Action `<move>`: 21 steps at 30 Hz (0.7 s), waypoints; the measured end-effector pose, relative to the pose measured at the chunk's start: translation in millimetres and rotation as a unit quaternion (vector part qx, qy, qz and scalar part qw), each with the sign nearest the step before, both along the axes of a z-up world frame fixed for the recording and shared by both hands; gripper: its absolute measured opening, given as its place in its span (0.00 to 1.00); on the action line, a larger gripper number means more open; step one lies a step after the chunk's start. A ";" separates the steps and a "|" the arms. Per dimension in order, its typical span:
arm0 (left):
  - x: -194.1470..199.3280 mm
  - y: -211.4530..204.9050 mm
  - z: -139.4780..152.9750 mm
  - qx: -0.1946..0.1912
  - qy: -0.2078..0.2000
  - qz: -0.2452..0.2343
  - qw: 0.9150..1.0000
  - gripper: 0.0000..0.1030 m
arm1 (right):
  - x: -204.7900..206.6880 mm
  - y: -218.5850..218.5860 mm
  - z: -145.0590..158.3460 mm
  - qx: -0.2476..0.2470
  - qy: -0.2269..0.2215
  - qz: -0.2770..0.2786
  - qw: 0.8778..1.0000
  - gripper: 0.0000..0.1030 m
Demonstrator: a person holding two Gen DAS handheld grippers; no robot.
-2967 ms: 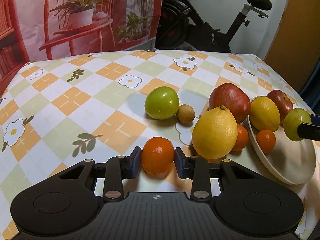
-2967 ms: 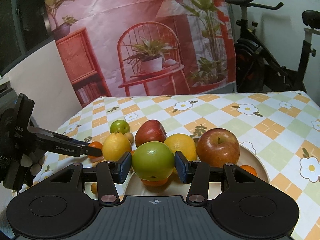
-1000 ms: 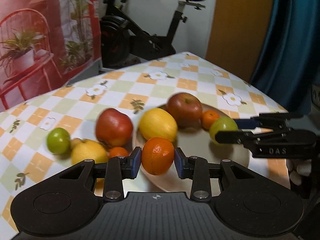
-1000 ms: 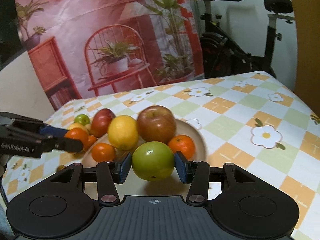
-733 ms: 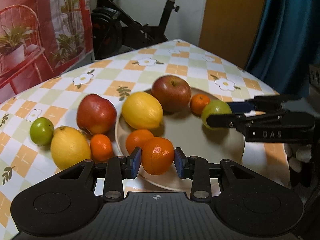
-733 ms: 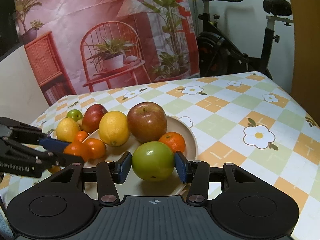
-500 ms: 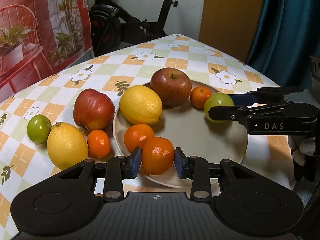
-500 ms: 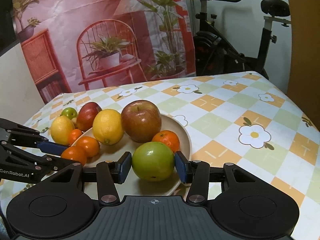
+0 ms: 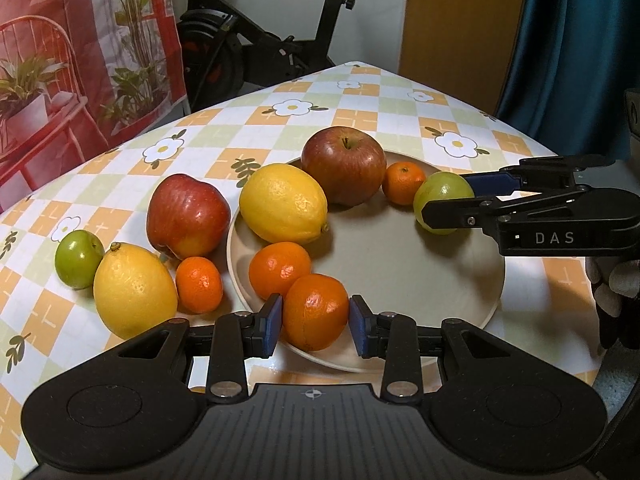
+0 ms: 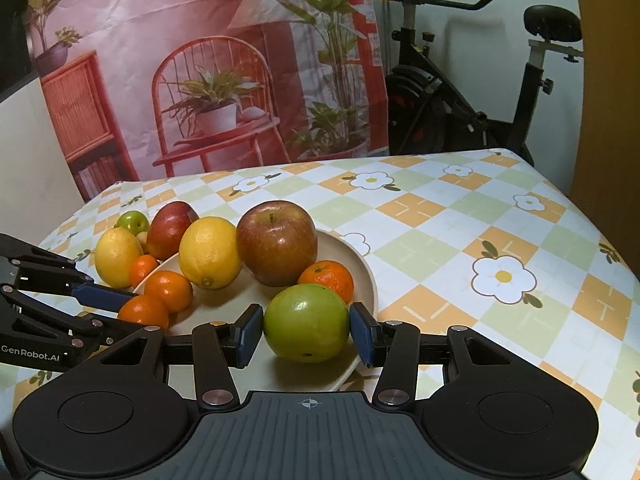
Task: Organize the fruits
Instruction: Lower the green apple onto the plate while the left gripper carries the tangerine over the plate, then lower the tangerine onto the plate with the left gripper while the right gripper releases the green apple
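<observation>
left claw [image 9: 316, 320]: clamped on an orange [image 9: 316, 311] at the plate's [image 9: 460, 304] near rim
right claw [image 10: 307, 334]: gripping a green apple [image 10: 306, 328] (over the plate)
tabletop [image 10: 460, 232]: checked cloth

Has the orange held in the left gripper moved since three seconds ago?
Yes. The orange, then on the cloth left of the plate, now sits over the plate's near rim, beside another orange.

- Left gripper [image 9: 315, 320] clamps an orange [image 9: 315, 311] over the plate [image 9: 460, 280] rim.
- Right gripper [image 9: 446, 196] grips a green fruit [image 9: 440, 194] at the plate's far side.
</observation>
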State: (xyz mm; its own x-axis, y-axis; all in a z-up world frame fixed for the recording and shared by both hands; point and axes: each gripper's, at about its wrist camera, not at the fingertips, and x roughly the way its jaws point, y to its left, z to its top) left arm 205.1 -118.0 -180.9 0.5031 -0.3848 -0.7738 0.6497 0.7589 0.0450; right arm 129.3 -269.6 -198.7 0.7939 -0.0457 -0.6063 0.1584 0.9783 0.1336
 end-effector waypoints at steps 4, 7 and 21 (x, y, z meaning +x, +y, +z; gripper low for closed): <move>-0.6 -0.3 -0.5 0.001 -0.002 0.000 1.000 0.37 | 0.4 -0.7 0.2 -0.001 0.001 0.000 1.000 0.43; -0.8 0.4 -0.1 -0.003 0.001 -0.002 1.000 0.37 | 0.5 -0.8 0.2 -0.001 0.001 -0.001 1.000 0.43; 1.3 12.0 13.7 -0.033 -0.008 0.019 0.999 0.40 | -2.0 3.0 8.7 -0.018 -0.017 0.003 1.000 0.43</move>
State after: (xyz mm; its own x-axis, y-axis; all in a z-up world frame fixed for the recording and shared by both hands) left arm 206.4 -106.0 -167.2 0.5307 -0.4163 -0.7382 0.6206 0.7841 0.0040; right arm 127.3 -266.6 -189.9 0.8142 -0.0616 -0.5773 0.1483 0.9834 0.1042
